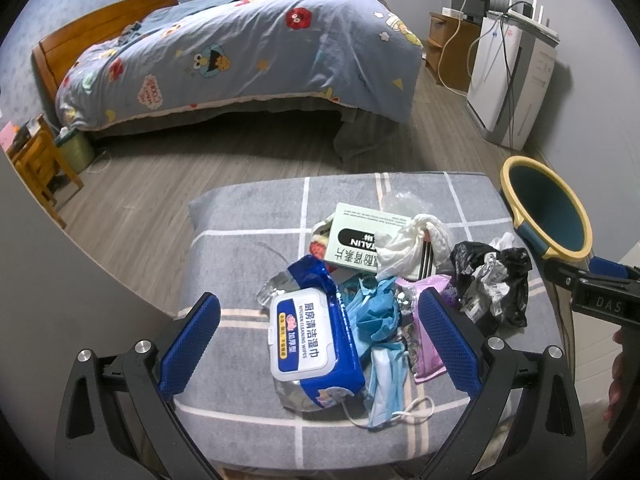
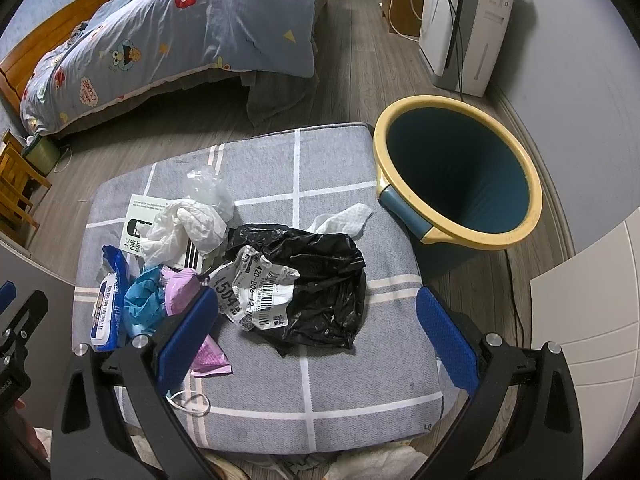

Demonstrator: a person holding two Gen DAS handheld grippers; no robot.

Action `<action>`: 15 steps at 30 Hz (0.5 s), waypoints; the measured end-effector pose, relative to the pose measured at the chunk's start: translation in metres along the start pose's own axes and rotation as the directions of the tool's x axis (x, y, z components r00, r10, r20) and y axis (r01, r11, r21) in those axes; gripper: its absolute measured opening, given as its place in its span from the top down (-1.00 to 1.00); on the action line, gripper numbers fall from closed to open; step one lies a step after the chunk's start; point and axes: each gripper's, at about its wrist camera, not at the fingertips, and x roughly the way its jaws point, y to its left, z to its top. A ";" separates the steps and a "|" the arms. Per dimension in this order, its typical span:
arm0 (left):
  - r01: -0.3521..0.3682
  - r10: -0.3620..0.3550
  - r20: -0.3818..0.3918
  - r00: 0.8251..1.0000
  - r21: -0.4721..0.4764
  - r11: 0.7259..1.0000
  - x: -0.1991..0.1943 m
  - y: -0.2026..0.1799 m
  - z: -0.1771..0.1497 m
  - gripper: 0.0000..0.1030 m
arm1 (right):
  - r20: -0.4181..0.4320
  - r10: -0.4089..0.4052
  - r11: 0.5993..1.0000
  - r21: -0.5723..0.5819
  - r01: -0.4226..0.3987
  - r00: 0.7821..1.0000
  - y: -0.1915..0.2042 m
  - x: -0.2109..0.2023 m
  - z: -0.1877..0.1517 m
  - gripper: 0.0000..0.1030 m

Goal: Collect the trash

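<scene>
The right gripper (image 2: 316,336), jaws wide and empty, hovers just near of the black bag (image 2: 320,280) on the cushion (image 2: 340,392), with the bin (image 2: 456,184) far-right, while the left gripper (image 1: 320,344), equally wide, brackets the wipes pack (image 1: 308,344).

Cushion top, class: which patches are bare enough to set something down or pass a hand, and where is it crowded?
The cushion is bare along its far edge toward the bed, in the strip beside the bin, and in the near corner below the black bag. The middle and left are crowded: wipes pack, masks, box, tissues.
</scene>
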 end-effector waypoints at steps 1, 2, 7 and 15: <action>0.001 -0.001 -0.001 1.000 0.000 1.000 0.000 0.000 0.000 -0.90 | 0.000 -0.001 1.000 0.000 0.001 1.000 0.000 0.000 0.000 -0.89; 0.001 -0.001 -0.001 1.000 -0.001 1.000 0.000 0.000 0.000 -0.90 | 0.001 -0.002 1.000 -0.001 0.002 1.000 0.000 0.000 -0.001 -0.89; 0.001 -0.001 -0.002 1.000 0.000 1.000 0.000 0.000 0.000 -0.90 | -0.004 -0.003 1.000 -0.002 0.003 1.000 0.000 0.001 -0.001 -0.89; 0.011 -0.012 -0.022 1.000 -0.026 1.000 0.008 0.007 0.000 -0.90 | -0.029 -0.016 1.000 -0.024 0.016 0.999 -0.001 0.010 0.001 -0.89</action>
